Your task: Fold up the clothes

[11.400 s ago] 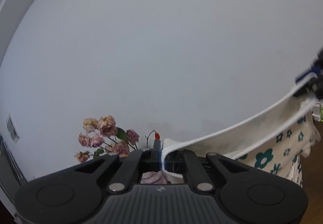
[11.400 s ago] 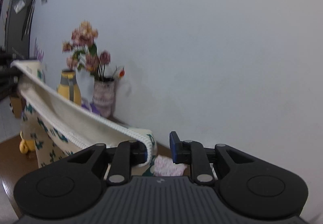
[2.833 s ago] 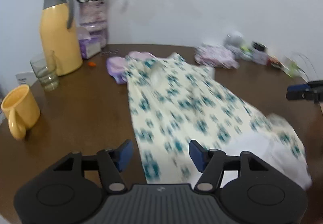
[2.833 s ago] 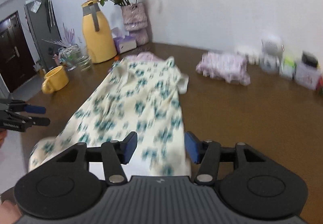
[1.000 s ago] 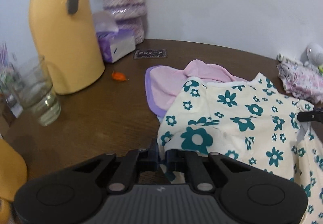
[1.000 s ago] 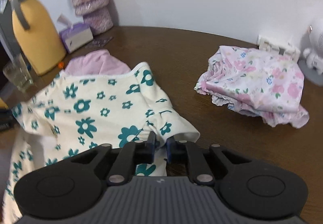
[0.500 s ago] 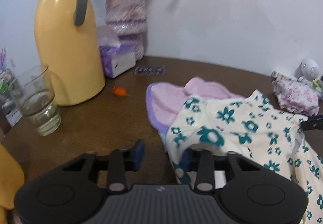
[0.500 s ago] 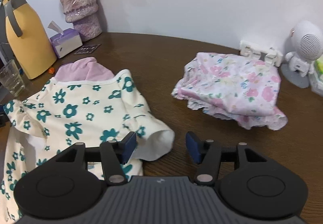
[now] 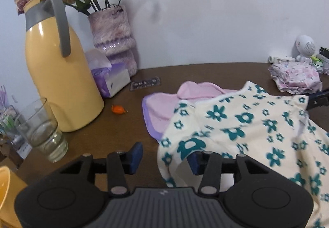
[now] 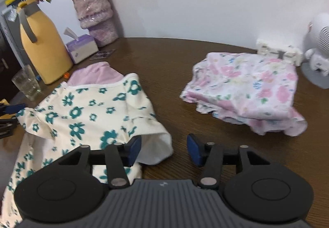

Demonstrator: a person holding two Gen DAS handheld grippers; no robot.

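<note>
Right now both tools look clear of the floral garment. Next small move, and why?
Probably pull both tools back toward the near edge for the next fold. The left tool, opening, and right tool, closing, grip nothing; the floral garment lies folded on the table.
</note>
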